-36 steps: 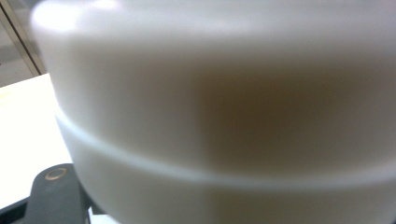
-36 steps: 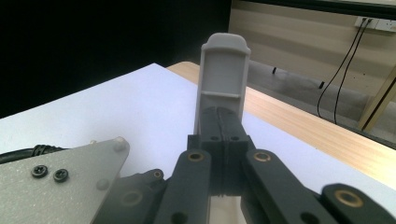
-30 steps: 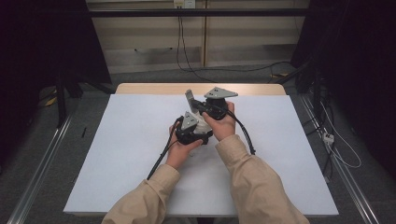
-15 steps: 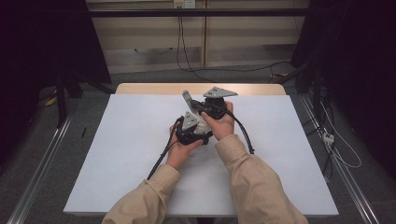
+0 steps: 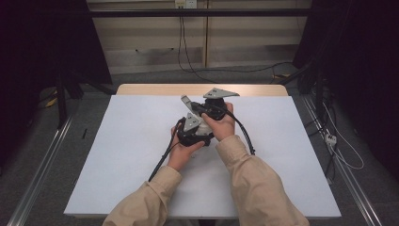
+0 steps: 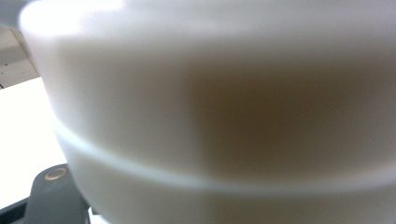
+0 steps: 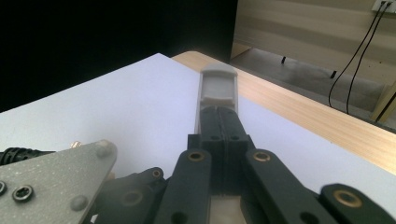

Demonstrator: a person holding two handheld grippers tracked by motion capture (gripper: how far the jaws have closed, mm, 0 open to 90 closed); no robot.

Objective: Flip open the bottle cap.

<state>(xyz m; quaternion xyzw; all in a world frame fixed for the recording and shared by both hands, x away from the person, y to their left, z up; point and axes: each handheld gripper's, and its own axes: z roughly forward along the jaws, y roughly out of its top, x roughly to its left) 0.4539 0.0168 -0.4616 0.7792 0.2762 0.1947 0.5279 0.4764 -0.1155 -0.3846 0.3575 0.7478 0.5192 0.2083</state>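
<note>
Nothing moved since earlier frames; we see both hands parked mid-tabletop (image 5: pixel 117 155). Right tongs (image 7: pixel 217 100) together, empty, pointing far-left. Left tongs (image 5: pixel 200 134) clamped on blurry white thing (image 6: pixel 224 112), probably a cup, right against the camera.

A lab-style recording booth, not a home or a shop

A bare white tabletop (image 5: pixel 122 155) with a wooden far edge stands on grey carpet, hemmed in by black curtains (image 5: pixel 42 47) on both sides; metal floor rails (image 5: pixel 44 165) run along it, loose cables (image 5: pixel 188 52) hang from a wall socket (image 5: pixel 185 4) on the pale panelled back wall, and more wiring trails over the floor at the right (image 5: pixel 339 146)
</note>
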